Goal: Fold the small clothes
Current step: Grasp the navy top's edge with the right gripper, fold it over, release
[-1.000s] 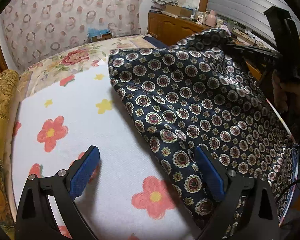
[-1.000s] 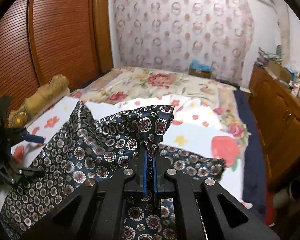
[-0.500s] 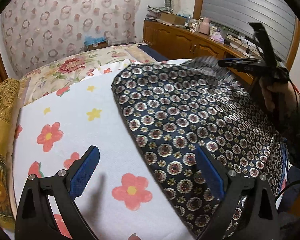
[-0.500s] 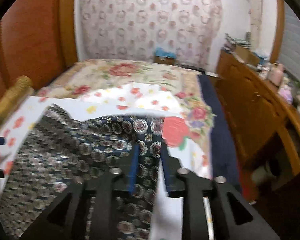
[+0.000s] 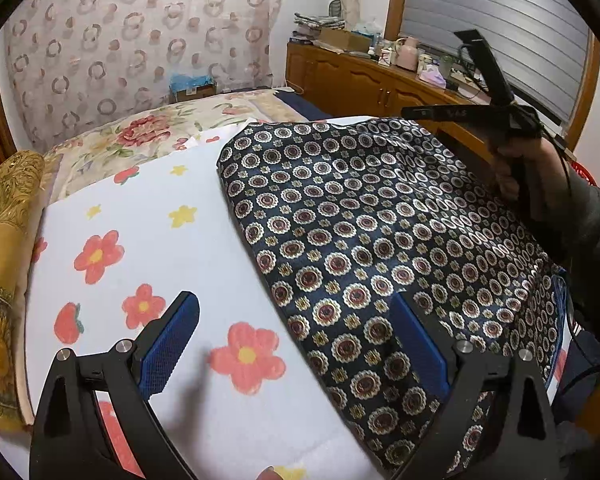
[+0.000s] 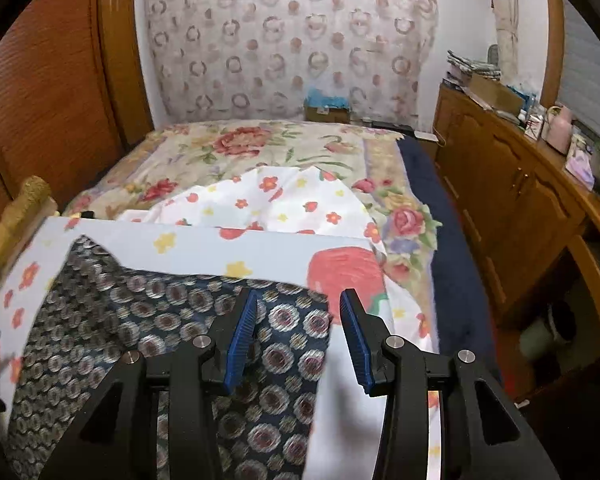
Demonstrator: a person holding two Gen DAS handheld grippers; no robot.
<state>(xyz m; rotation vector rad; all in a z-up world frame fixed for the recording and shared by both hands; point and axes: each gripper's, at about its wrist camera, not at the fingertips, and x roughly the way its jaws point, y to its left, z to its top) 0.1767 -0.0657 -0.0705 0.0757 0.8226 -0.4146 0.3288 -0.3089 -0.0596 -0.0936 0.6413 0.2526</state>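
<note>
One navy medallion-patterned silky garment (image 5: 380,240) lies spread on the white flowered sheet (image 5: 148,216) covering the bed. Two claws: the left claw (image 5: 296,344) gapes wide and empty above its edge; the right claw (image 6: 296,340), jaws just parted, grips nothing, cloth corner below. A wooden cabinet (image 6: 512,200) flanks the bed.

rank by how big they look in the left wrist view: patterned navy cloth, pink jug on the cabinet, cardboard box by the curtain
1. patterned navy cloth, by far
2. cardboard box
3. pink jug
Box and jug are far off and close in apparent size, so unsure.
</note>
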